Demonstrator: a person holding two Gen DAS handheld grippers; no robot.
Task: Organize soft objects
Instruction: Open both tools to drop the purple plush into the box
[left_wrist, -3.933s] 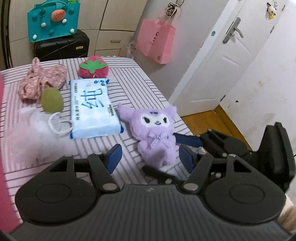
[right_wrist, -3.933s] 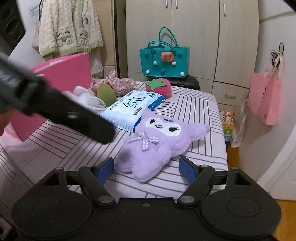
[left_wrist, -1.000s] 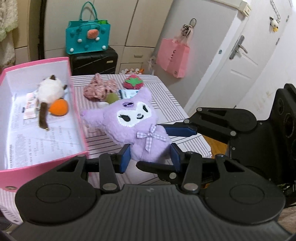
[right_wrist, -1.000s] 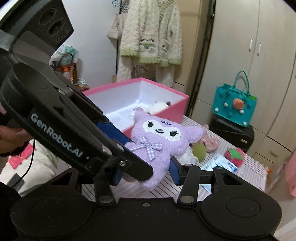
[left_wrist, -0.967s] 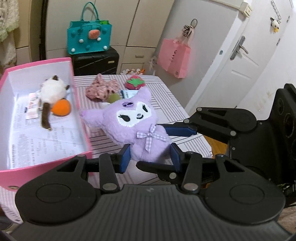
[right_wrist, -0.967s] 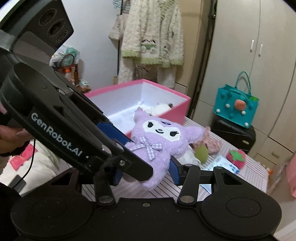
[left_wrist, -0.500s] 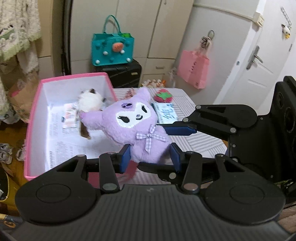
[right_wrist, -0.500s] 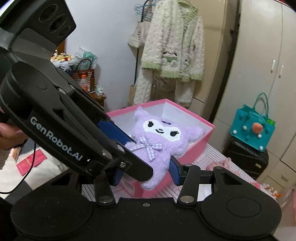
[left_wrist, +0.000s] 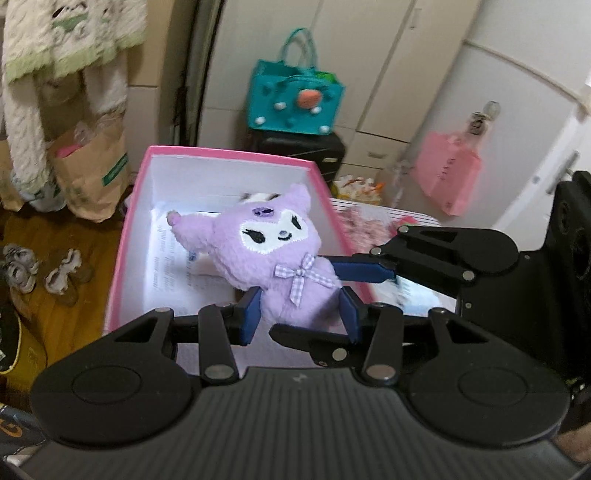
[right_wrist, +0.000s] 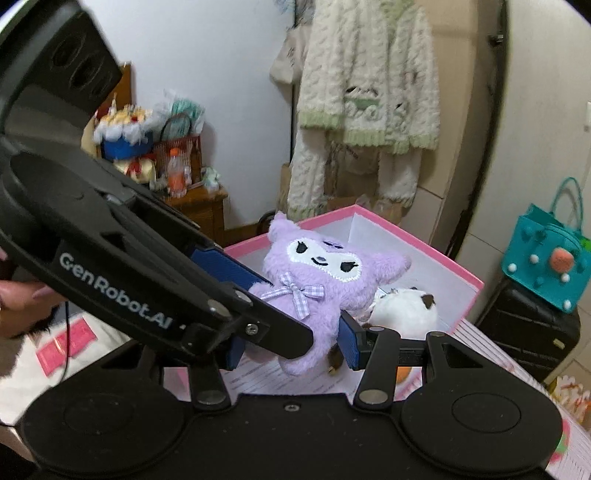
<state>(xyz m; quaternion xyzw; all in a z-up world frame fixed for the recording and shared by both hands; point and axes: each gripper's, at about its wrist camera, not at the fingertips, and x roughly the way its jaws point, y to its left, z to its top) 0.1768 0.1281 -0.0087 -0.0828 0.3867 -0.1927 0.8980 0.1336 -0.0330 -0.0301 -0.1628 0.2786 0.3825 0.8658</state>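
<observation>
Plush transport is nearly over: the purple plush toy (left_wrist: 275, 254), which a second ago hung over the striped table beside the pink box (left_wrist: 129, 236), now hangs over the box's open interior, so what remains, by the look of it, is lowering and letting go. Both tools pinch it together. The left gripper (left_wrist: 299, 314) has its blue pads pressed into the toy's lower body, and the right gripper (right_wrist: 291, 345) clamps the same soft lower part from the other side (its near pad is largely covered by the left tool's arm crossing the right wrist view). Inside the box a white and brown plush (right_wrist: 404, 308) lies against the far wall, with something orange just below it, mostly blocked by the right tool's finger. The rest of the box floor is hidden behind the toy and the tools, so the free landing room cannot be judged. Motion blur smears the table's remaining items into pink and white patches.
</observation>
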